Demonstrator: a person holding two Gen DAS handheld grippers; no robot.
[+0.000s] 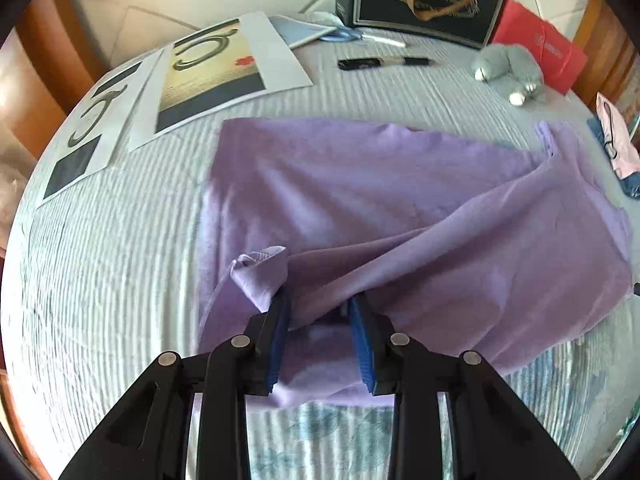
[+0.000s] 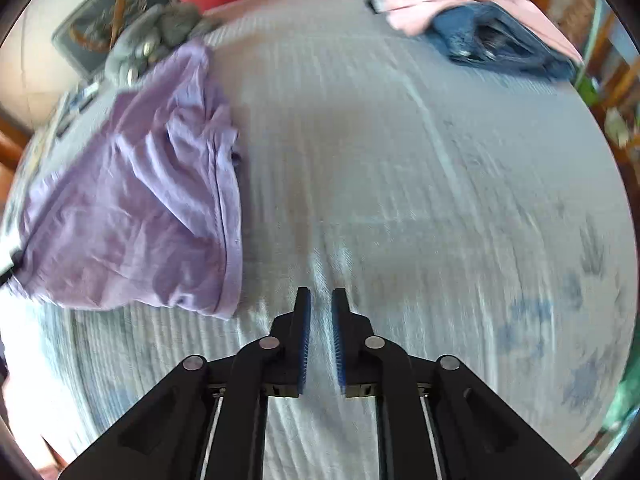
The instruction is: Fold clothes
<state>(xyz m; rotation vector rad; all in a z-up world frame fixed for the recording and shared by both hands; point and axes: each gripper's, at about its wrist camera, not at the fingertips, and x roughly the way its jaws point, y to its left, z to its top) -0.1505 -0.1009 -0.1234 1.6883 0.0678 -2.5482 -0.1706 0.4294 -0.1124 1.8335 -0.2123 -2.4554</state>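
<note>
- left gripper (image 1: 320,308): two black fingers with ribbed blue pads, parted, over the near edge of one soft lilac garment (image 1: 400,208); nothing pinched, a bunched corner just beside the left pad.
- right gripper (image 2: 321,312): same build, narrow gap, empty, above bare ribbed pale-blue bedspread (image 2: 400,160); garment crumpled to its left.
- farther off: two glossy printed sheets (image 1: 208,76), two markers (image 1: 384,62), one grey plush toy (image 1: 508,68).
- farthest: one black box (image 1: 420,0), one red bag (image 1: 540,48).
</note>
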